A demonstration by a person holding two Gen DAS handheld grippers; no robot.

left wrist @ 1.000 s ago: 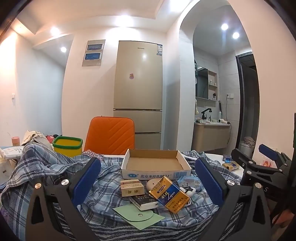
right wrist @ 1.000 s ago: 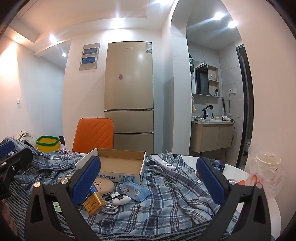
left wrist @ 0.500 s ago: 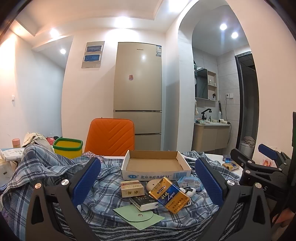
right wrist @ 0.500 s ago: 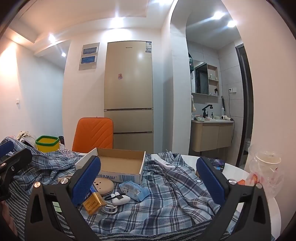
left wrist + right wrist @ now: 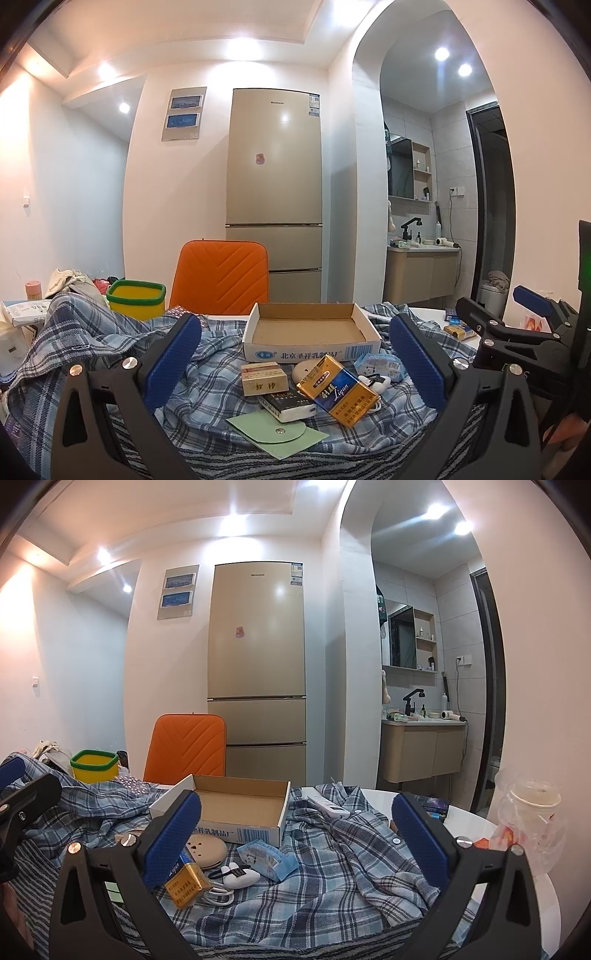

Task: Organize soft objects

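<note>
Blue plaid shirt (image 5: 332, 864) (rumpled, spread wide) drapes the tabletop (image 5: 469, 823); left gripper (image 5: 295, 363) and right gripper (image 5: 295, 840) fingers are spread, holding nothing.

An open cardboard box (image 5: 312, 334) sits before an orange chair (image 5: 221, 280); a fridge (image 5: 275, 192) stands behind; a yellow tub (image 5: 135, 299) sits far left.

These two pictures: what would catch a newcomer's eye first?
Probably the rumpled blue plaid shirt spread across the table, with an open, empty cardboard box sitting on it. In front of the box lies a gold-and-blue cigarette pack among small clutter, and an orange padded chair stands behind.
</note>
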